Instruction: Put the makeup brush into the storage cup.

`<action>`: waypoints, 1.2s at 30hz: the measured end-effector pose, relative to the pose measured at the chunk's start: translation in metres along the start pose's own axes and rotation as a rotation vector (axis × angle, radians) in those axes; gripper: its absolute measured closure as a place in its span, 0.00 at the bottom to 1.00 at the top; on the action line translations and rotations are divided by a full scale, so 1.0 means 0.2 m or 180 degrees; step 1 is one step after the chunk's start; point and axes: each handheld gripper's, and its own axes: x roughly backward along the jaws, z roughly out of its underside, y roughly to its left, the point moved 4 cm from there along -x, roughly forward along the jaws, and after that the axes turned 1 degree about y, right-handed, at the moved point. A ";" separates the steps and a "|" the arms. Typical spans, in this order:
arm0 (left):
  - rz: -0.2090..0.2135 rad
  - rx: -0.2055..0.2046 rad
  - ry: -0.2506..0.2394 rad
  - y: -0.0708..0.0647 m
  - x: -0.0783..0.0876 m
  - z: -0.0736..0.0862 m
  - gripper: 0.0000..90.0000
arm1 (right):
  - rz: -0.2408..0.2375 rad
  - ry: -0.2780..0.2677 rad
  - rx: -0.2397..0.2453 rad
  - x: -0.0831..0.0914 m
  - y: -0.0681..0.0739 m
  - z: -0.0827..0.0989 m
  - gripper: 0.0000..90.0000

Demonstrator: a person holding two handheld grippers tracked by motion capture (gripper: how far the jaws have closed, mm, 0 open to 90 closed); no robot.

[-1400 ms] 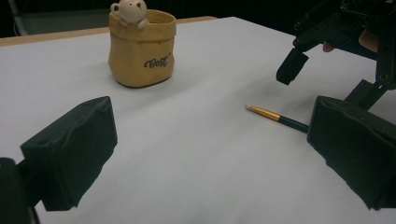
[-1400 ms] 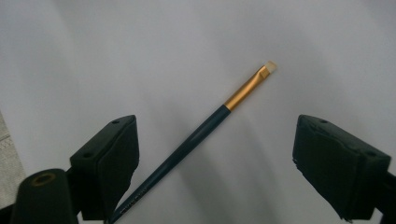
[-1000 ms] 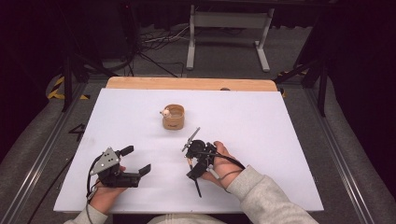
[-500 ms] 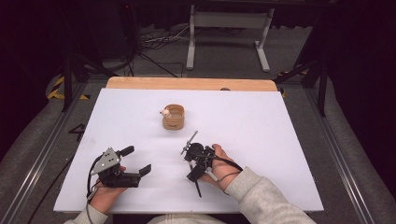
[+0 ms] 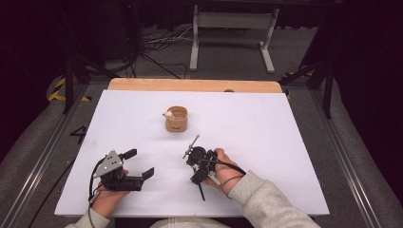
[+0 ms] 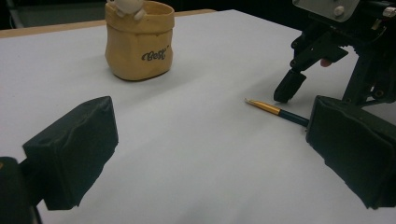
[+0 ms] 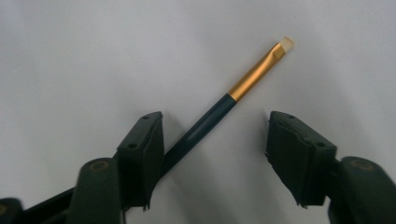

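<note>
While left tool [image 6: 205, 154] gapes wide — right tool [image 7: 215, 154] spread, straddling paintbrush [image 7: 243, 88].

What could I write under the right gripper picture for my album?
Open tongs hover over a paintbrush lying on the white table.

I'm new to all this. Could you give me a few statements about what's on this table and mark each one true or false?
1. A paintbrush lies between the open jaws of the right hand-held gripper. True.
2. The left hand-held gripper is clamped on the small tan pot. False: it is open, well away from the pot.
3. The pot stands upright on the white table. True.
4. The brush has a red handle. False: it is dark with a gold ferrule.
</note>
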 end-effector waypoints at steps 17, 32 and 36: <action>0.0057 -0.0023 0.0033 -0.01 0.00 0.00 0.06 | -0.0013 0.0176 0.0071 0.01 0.00 -0.02 0.92; 0.0098 -0.0013 0.0031 -0.01 0.00 0.00 0.09 | 0.0000 -0.0024 0.0096 0.07 -0.01 -0.02 0.93; 0.0098 -0.0032 0.0029 -0.01 0.00 0.00 0.12 | 0.0024 -0.0236 0.0150 0.14 -0.03 -0.02 0.93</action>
